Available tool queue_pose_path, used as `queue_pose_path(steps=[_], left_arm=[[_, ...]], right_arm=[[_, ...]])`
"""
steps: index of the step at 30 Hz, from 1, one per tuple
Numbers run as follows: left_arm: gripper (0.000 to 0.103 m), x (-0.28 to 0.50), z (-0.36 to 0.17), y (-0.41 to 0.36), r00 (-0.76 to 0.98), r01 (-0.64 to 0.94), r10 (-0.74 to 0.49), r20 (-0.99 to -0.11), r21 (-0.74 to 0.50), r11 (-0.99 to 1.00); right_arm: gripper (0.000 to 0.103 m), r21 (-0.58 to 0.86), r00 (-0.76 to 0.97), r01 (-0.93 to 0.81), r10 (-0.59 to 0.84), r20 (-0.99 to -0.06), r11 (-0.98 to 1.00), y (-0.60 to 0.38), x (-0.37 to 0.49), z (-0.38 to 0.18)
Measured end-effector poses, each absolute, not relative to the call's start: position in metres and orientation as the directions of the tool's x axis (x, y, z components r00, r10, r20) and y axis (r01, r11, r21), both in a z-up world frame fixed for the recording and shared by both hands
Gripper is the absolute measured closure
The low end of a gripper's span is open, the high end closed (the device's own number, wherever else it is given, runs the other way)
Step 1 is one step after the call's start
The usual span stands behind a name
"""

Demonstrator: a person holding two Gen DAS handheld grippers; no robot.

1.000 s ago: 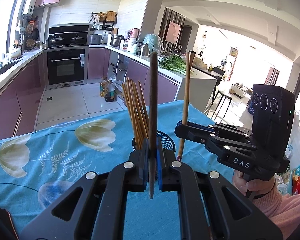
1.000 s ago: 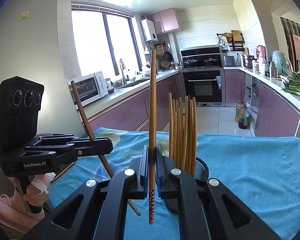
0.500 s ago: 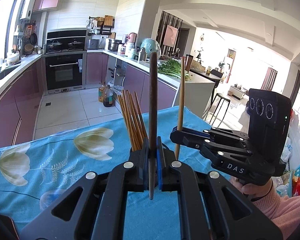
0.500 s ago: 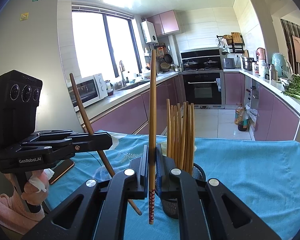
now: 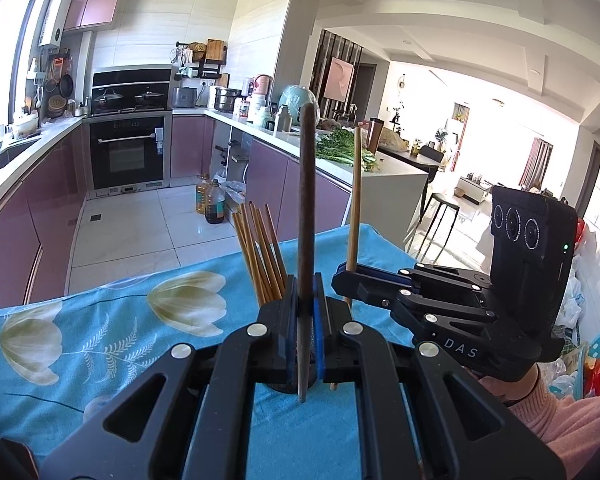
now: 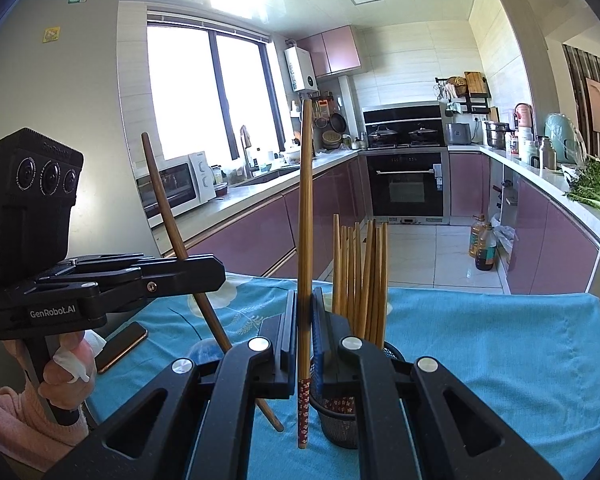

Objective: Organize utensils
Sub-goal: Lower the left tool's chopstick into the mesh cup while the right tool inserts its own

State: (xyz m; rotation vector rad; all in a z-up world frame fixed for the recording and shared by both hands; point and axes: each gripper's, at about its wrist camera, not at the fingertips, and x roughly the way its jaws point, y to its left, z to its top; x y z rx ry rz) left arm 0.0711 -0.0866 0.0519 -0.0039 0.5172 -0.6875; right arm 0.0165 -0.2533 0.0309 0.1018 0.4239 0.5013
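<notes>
Chopsticks: L gripper (image 5: pixel 308 312) clamps dark chopstick (image 5: pixel 306 200), R gripper (image 6: pixel 305 316) clamps light chopstick (image 6: pixel 305 220), both upright beside mesh holder (image 6: pixel 340 420), prob. for dropping in w/ others.

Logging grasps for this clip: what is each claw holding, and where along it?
The left claw grips a dark brown chopstick low on its shaft. The right claw grips a lighter chopstick just above its red patterned end.

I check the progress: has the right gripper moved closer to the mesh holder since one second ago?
Yes. In the right wrist view the mesh holder now sits lower and nearer the right gripper.
</notes>
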Motion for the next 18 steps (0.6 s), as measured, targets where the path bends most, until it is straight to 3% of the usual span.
queue_pose_path(steps=[18], left_arm=[[0.096,0.0715,0.0605,-0.0906,0.665,0.613,-0.611,-0.429,-0.154,0.775]], right_arm=[[0.097,0.182,0.803,-0.445,0.480,-0.352,0.877,-0.2579,0.0183,0.0382]])
